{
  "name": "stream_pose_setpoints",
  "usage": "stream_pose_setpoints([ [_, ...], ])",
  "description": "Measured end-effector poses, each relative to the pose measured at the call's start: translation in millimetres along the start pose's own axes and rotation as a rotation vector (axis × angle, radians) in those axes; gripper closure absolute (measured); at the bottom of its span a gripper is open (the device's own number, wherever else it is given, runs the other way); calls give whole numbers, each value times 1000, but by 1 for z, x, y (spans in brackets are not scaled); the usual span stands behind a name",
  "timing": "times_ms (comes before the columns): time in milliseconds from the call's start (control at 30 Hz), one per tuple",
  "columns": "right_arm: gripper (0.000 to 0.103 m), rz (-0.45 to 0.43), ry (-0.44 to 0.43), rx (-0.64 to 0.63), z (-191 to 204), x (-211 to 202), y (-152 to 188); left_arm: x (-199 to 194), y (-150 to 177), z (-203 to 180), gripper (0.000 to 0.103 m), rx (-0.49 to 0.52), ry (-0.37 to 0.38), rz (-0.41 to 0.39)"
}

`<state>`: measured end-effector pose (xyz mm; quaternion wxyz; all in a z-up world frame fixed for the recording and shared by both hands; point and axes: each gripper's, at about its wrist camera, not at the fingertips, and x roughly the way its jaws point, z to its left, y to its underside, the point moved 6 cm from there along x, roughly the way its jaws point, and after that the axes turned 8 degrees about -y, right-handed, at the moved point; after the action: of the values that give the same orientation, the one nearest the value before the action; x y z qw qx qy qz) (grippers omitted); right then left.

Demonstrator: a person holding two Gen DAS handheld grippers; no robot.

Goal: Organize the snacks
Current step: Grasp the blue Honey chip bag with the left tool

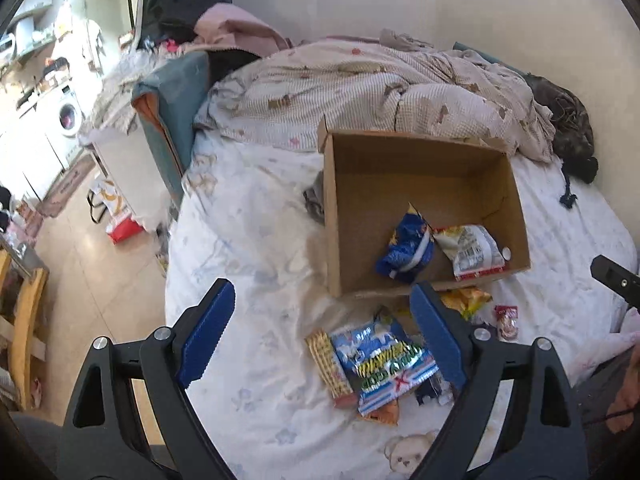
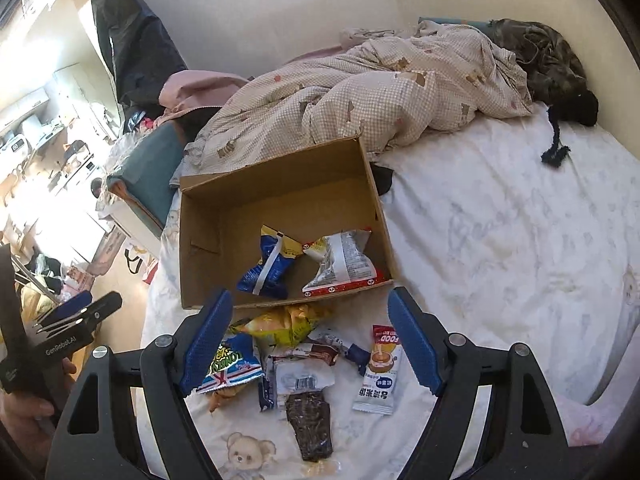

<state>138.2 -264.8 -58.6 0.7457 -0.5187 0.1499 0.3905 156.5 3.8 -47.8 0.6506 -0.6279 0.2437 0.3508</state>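
An open cardboard box (image 1: pixel 416 160) (image 2: pixel 280 184) sits on the bed with a blue snack bag (image 1: pixel 408 250) (image 2: pixel 268 264) and a white and red packet (image 1: pixel 472 252) (image 2: pixel 344 264) inside. In front of the box lie loose snacks: a blue and green bag (image 1: pixel 384 364) (image 2: pixel 232 364), a yellow bag (image 2: pixel 288 320) (image 1: pixel 466 300), a dark bar (image 2: pixel 312 420) and a white sachet (image 2: pixel 380 372). My left gripper (image 1: pixel 324 336) hangs open above the blue and green bag. My right gripper (image 2: pixel 310 344) is open above the pile, with nothing held.
A crumpled checked quilt (image 1: pixel 380 88) (image 2: pixel 380 92) lies behind the box. Dark clothing (image 2: pixel 548 64) is by the wall. The bed's left edge (image 1: pixel 172 280) drops to the floor, with a nightstand (image 1: pixel 128 176) and a washing machine (image 1: pixel 68 116) beyond.
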Motion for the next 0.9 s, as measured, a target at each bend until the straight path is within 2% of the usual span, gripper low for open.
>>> stream_pose_setpoints([
  [233,21,91,-25,129,-20,12,20,5,20,4,16,-19,-3,70],
  [367,21,166,-37,190,-30,23,34,24,34,9,16,-48,-24,186],
  [500,21,195,-36,219,-34,30,39,41,56,11,16,-36,-64,288],
  [633,21,231,-34,258,-38,40,44,62,76,0,16,-96,19,423],
  [767,21,255,-36,285,-41,49,47,80,72,-20,16,-146,72,471],
  [900,21,263,-27,288,-45,50,47,104,72,-47,16,-174,85,571],
])
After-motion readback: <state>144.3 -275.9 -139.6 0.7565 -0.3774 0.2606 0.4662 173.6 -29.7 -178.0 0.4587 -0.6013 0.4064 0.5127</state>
